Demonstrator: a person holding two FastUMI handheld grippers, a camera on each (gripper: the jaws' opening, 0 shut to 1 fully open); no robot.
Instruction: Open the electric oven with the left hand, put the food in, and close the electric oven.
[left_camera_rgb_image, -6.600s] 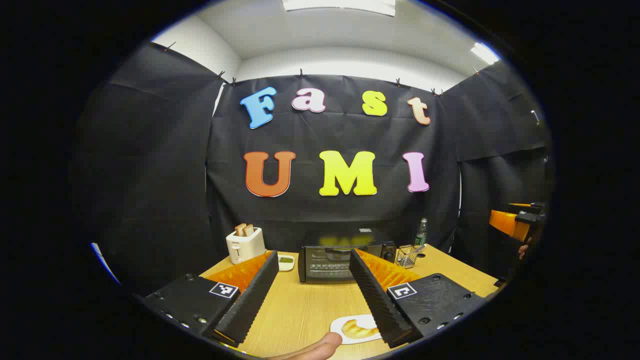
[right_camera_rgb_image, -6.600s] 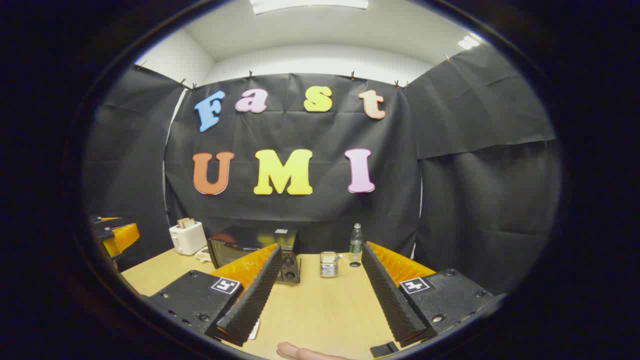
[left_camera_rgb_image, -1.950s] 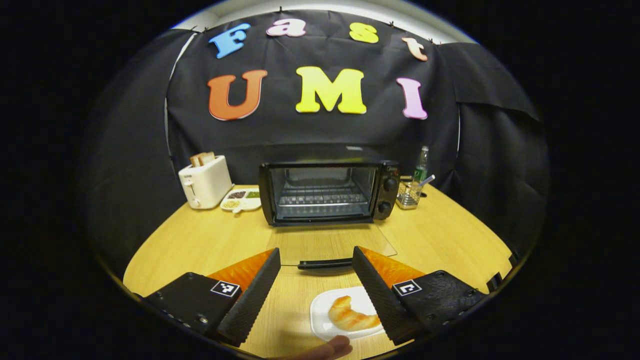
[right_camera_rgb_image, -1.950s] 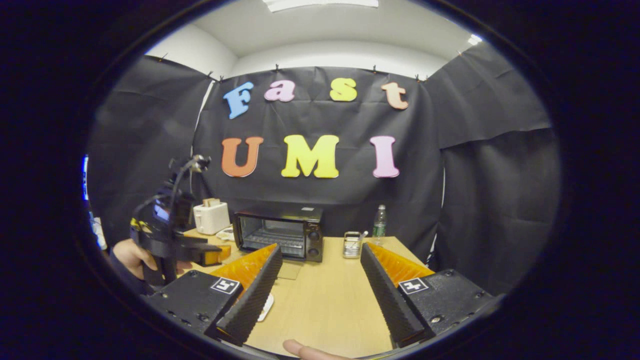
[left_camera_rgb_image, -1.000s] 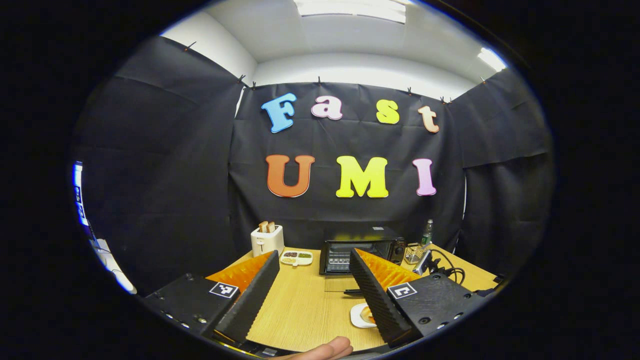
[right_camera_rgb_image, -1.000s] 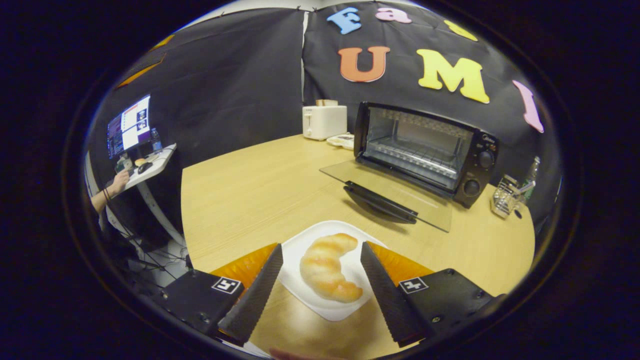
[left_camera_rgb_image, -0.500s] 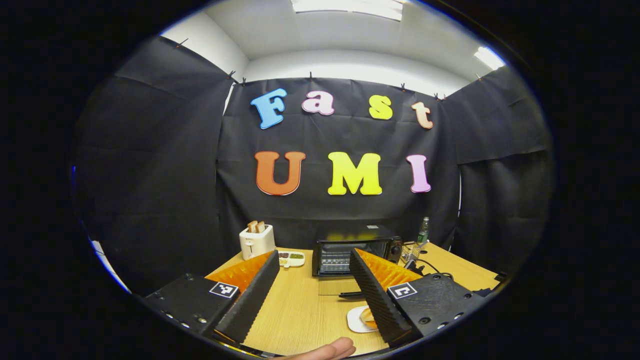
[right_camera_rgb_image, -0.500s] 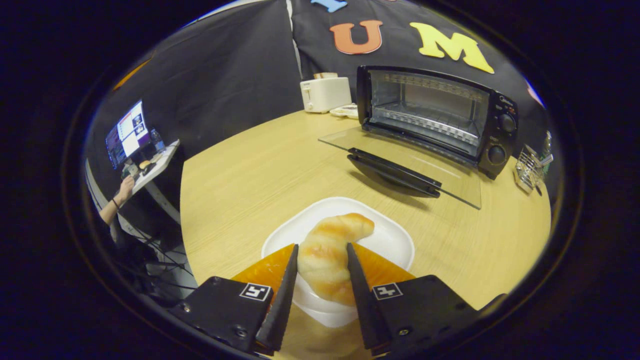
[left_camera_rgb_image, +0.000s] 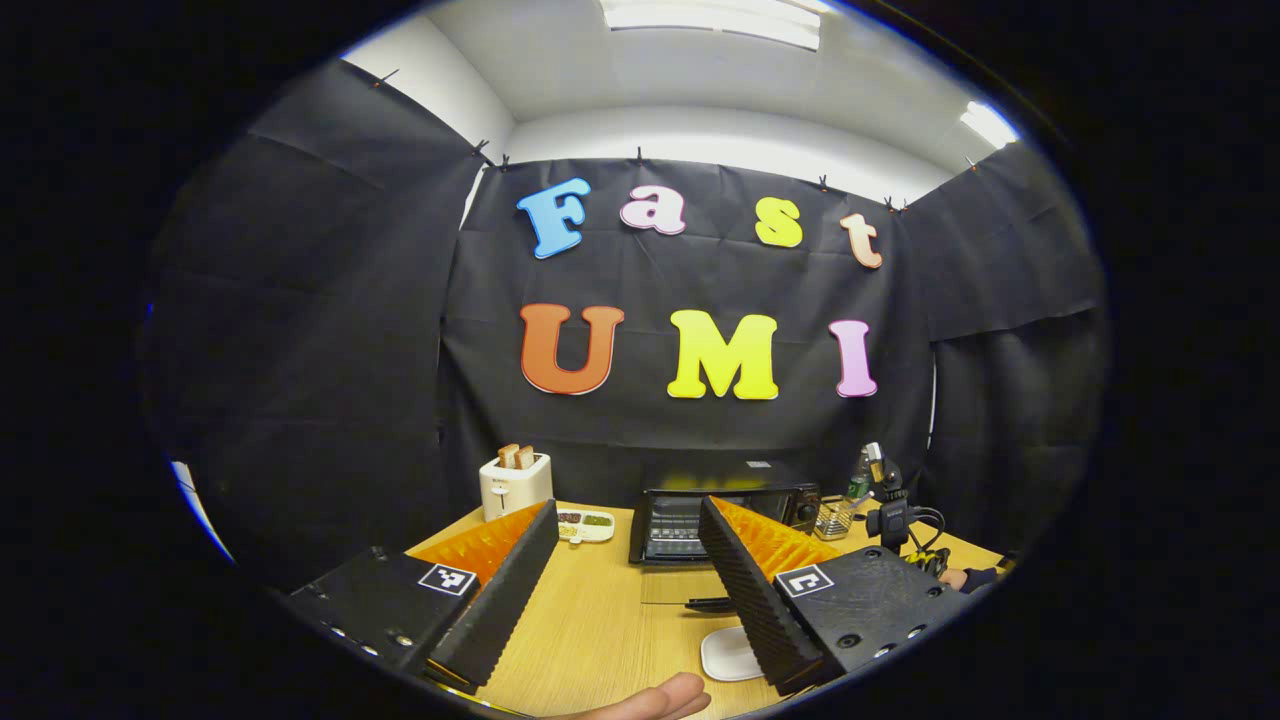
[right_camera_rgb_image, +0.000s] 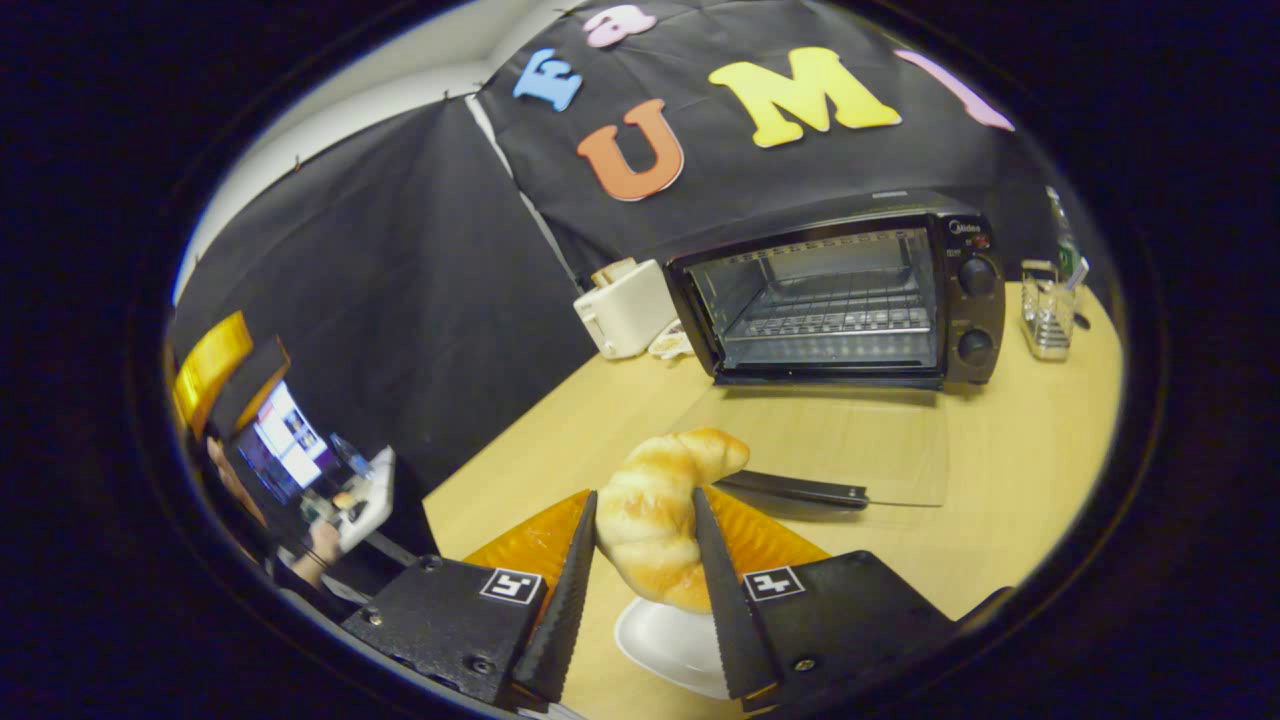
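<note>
Since half a second ago the croissant (right_camera_rgb_image: 655, 515) has come up off the plate (right_camera_rgb_image: 655, 630), pinched between both fingers of the right gripper (right_camera_rgb_image: 640, 540), and the camera has swung round so the oven (right_camera_rgb_image: 835, 300) sits pretty much dead ahead. So it's hanging in the air just above the plate, near the front edge of the table (right_camera_rgb_image: 1020, 440), with the oven toward the back edge. The oven's wide open, with the door (right_camera_rgb_image: 830, 445) lying flat and the rack (right_camera_rgb_image: 830, 320) bare. The left gripper (left_camera_rgb_image: 625, 585) is spread open and holding nothing, just hanging back over the table. So opening looks done and we're at the "put the food in" bit. My guess for the next move is to carry the croissant forward over the door, keep it high enough to clear the handle (right_camera_rgb_image: 790, 490), line it up with the rack, then let go. The squeeze looks soft-ish, so it could slip if tilted.
</note>
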